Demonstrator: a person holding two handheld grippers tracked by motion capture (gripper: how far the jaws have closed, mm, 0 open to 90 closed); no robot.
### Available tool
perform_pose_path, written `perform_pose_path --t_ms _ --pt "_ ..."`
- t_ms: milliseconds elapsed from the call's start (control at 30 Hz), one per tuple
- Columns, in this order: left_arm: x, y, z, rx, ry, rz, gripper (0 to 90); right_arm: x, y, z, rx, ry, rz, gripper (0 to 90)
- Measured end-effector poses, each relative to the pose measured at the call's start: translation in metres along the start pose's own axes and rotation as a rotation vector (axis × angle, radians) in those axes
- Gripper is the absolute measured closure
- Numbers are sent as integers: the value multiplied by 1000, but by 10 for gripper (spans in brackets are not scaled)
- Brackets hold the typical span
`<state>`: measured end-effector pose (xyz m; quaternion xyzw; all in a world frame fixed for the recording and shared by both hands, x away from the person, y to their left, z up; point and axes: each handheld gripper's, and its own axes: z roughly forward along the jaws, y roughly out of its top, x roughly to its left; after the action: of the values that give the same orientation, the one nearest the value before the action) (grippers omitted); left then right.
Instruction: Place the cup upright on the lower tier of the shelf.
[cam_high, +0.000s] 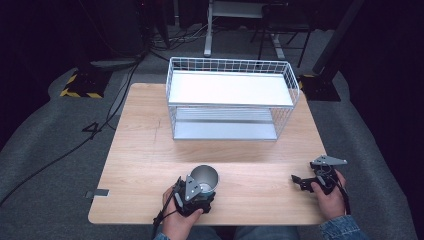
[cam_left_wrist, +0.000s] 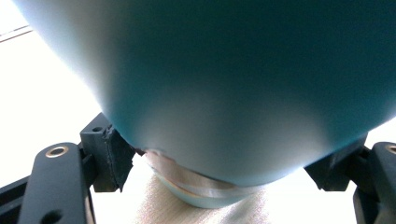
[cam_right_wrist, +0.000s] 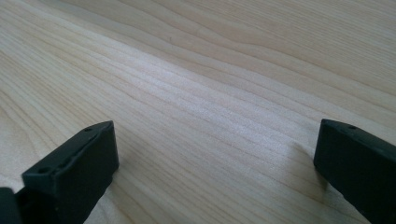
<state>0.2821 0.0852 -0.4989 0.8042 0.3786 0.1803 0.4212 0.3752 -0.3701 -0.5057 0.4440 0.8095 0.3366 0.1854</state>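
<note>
- While your left gripper (cam_high: 199, 189) has its jaws set on either side of the metal cup (cam_high: 205, 178), treat the hold as unproven: in the left gripper view the cup (cam_left_wrist: 233, 84) bulges between the two black pads and appears clamped, but you should confirm there is no slip before any lift.
- Keep that gripper level, so that the cup, which stands upright with its open mouth up at the near edge of the table (cam_high: 150, 165), does not tip.
- Raise it straight up first, then carry it forward; the likely destination is the white wire shelf (cam_high: 230, 97) at the far side, well apart from the cup.
- Mind the shelf's raised wire rim on approach; clear it fully before lowering.
- Your right gripper (cam_high: 305, 182) rests near the table's right edge, jaws spread wide and empty over bare wood (cam_right_wrist: 196, 93). Leave it there, out of the carrying path.
</note>
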Motion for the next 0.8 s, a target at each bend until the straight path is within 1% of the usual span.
perform_pose_path --t_ms 33,233,333,400,500,600,800 --pt "1 0 0 0 1 7 227 0 0 0 2 -1 2 1" --pt "1 0 0 3 1 7 228 1 0 0 -1 -6 5 1" --pt "1 1 -1 7 -8 16 228 1 0 0 -1 -6 5 1" --pt "1 1 -1 4 -16 11 229 1 0 0 -1 -5 4 1" --pt "1 3 -3 -8 -25 17 229 1 0 0 -1 -6 5 1" --pt "1 5 -4 -13 -34 13 229 1 0 0 -1 -6 5 1" --pt "2 12 -7 -25 -38 12 229 1 0 0 -1 -6 5 1"
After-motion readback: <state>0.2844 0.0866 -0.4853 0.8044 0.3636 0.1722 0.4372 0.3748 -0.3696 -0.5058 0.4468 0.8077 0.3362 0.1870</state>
